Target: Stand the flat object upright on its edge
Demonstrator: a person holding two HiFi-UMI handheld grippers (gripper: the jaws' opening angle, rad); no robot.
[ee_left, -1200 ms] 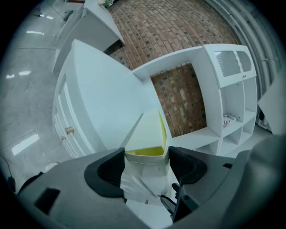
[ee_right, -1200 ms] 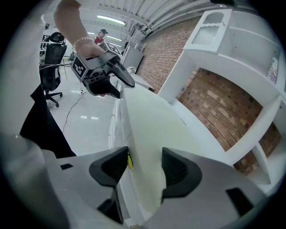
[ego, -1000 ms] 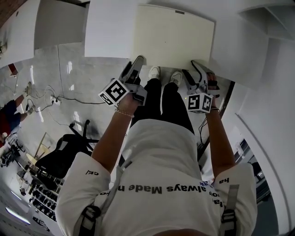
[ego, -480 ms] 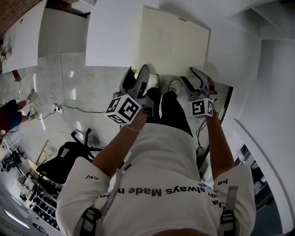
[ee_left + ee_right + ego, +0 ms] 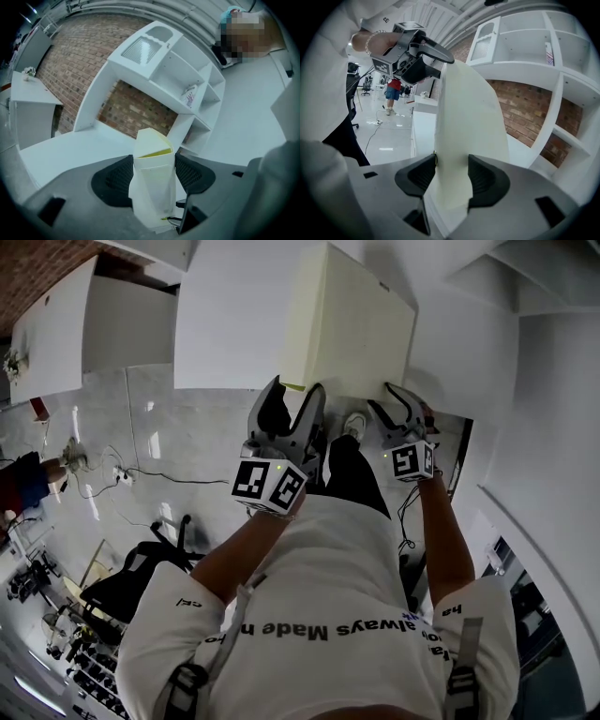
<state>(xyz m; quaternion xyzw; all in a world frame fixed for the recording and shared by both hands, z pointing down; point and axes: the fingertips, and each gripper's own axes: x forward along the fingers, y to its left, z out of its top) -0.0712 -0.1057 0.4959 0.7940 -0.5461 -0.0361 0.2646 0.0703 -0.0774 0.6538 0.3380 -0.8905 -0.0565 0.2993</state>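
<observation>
We find the flat object [image 5: 361,320], a pale cream panel, tilted over the white tabletop [image 5: 225,324]. The side at the left gripper [image 5: 296,390] stands higher than the side at the right gripper [image 5: 386,401]. Each gripper grasps the panel's near edge, and the panel extends away from both. In the left gripper view the panel fills the gap between the black pads [image 5: 117,176], which press on its two faces. These jaws have just been closing on it. In the right gripper view both pads likewise bear on the panel, and these jaws too have just been closing on it. From the right gripper the panel rises up and to the left, toward the left gripper. Beyond the left gripper stand a white shelf unit [image 5: 187,79] and a brick wall [image 5: 136,108]. Between the grippers, lower down, the person's shoes [image 5: 354,423] rest on the floor [image 5: 178,427].
</observation>
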